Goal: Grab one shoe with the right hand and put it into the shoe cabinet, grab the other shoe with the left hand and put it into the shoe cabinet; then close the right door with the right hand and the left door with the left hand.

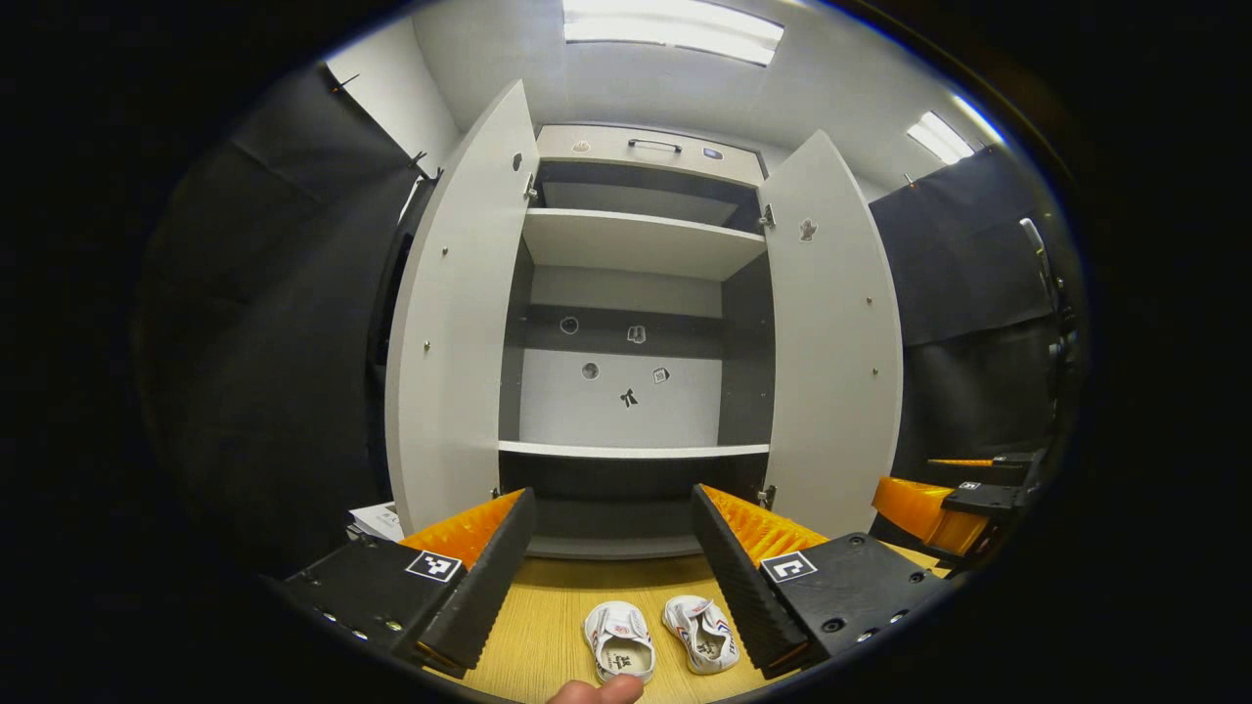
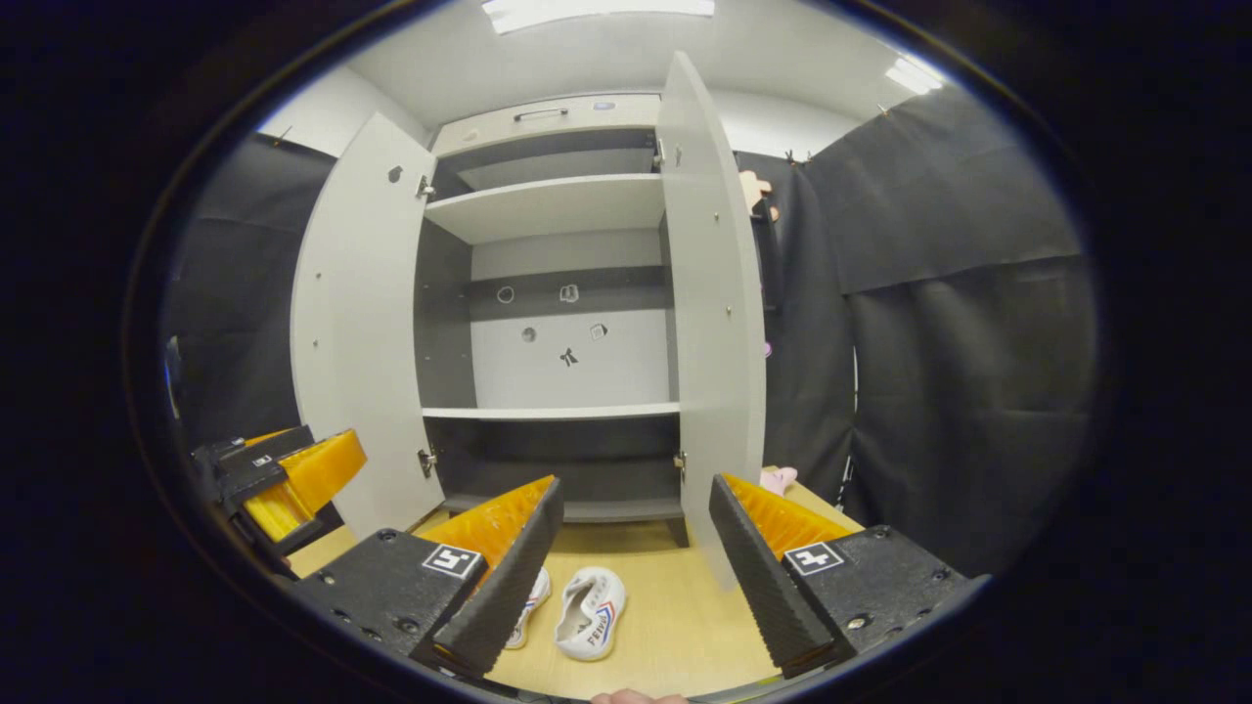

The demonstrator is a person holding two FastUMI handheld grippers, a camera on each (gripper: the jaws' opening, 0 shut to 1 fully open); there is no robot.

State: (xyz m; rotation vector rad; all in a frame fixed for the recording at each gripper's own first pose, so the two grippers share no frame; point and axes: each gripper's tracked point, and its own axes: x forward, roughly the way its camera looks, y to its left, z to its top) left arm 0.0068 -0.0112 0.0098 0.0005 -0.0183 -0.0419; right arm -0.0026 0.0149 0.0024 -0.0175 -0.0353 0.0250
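shoes first: a pair of small white fabric sneakers with red and blue side stripes lies side by side on the light wooden floor (image 1: 548, 606), toes toward the cabinet, just in front of its base. in the left gripper view the left shoe (image 1: 619, 640) and the right shoe (image 1: 702, 633) sit between that gripper's fingers but farther off, untouched. in the right gripper view one shoe (image 2: 589, 613) lies in the open and the other shoe (image 2: 528, 598) is partly hidden behind a finger.

the tall pale grey shoe cabinet (image 1: 626, 244) stands with both doors swung wide, the left door (image 1: 455, 323) and right door (image 1: 831, 332) flaring outward, which leaves the white lower shelf (image 1: 631, 450) free to take the pair.

the left gripper (image 1: 614, 548) is spread wide with nothing between its fingers. the right gripper (image 2: 636, 548) is likewise spread wide and holds nothing. both hang above and behind the shoes, aimed at the cabinet mouth, which looks like a ready stance for reaching down. by the task order, the right one should probably drop onto a shoe first.
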